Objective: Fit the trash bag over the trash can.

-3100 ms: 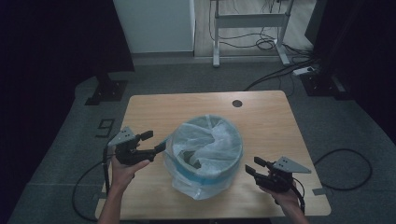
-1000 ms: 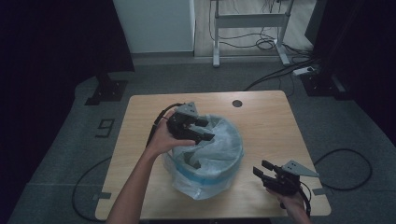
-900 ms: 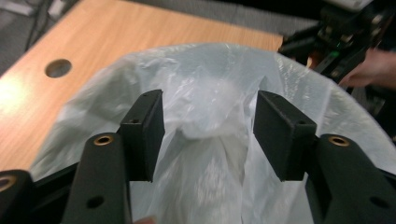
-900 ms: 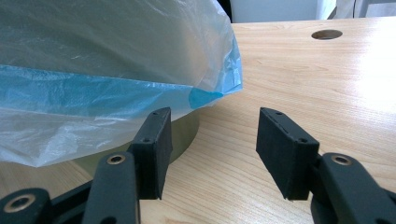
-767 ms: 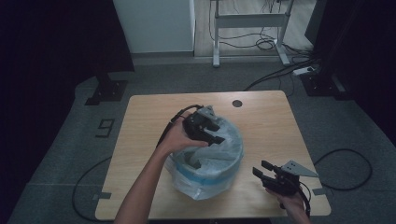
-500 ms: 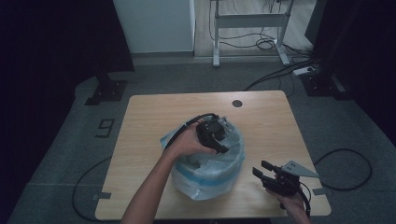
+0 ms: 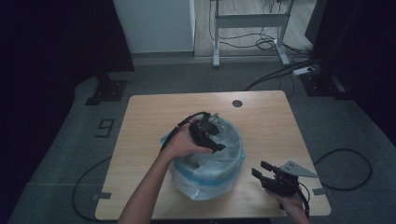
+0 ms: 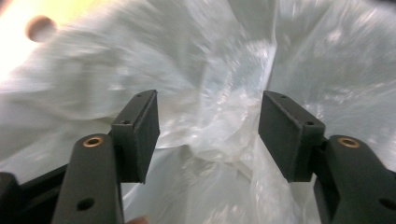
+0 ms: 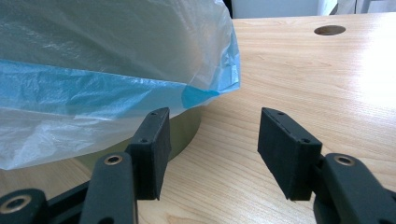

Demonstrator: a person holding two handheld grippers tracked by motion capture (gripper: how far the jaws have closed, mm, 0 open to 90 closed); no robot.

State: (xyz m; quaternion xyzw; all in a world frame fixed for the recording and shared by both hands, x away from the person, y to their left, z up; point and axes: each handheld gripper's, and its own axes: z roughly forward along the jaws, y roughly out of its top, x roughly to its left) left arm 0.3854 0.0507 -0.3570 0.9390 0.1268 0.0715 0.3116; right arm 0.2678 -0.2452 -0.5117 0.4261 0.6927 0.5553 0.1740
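Bin (image 7: 205, 179), lined with clear plastic bag (image 7: 226, 135), stood near the table's (image 7: 144, 116) front edge. Left claw (image 7: 215, 140) is held over the bag's mouth, jaws just opened, film loose between them. Right claw (image 7: 259, 171) is parked beside the bin, parted, empty.

Surroundings of the wooden surface

A light wooden surface (image 7: 154, 116) is seen at the centre of the high view, with a round hole (image 7: 237, 103) set near its upper edge. Grey carpeted floor (image 7: 60, 158) is spread around it, and a number marking (image 7: 105, 126) is laid on it at the left. A white cabinet (image 7: 154, 25) is placed at the upper centre, and a metal desk frame (image 7: 250, 21) to its right. A power strip (image 7: 303, 71) and dark cables (image 7: 345, 161) are seen along the right side.
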